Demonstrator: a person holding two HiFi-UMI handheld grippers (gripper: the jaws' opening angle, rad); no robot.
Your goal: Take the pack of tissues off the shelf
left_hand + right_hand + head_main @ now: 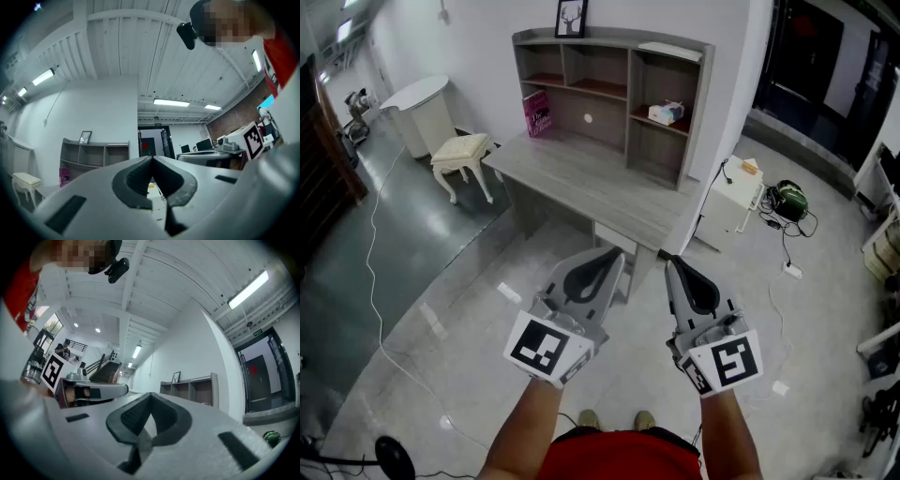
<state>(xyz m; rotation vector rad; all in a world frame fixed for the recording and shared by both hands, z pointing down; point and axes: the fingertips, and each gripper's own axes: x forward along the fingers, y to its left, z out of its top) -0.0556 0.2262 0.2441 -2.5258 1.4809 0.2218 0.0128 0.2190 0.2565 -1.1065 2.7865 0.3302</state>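
Observation:
The pack of tissues (667,113) is a small white and pale blue pack. It lies in the right-hand compartment of the grey shelf unit (609,56) that stands on the grey desk (581,183). Both grippers hang over the floor in front of the desk, well short of the shelf. My left gripper (616,252) is shut with nothing in it, and so is my right gripper (668,261). In the left gripper view the closed tips (152,158) point toward the distant shelf unit (93,157). The right gripper view shows shut tips (150,395) and the shelf unit (192,387) far off.
A pink book (537,112) leans in the shelf's lower left and a framed picture (571,18) stands on top. A white stool (462,150) sits left of the desk. A small white cabinet (734,197), a green object (788,199) and cables lie to the right.

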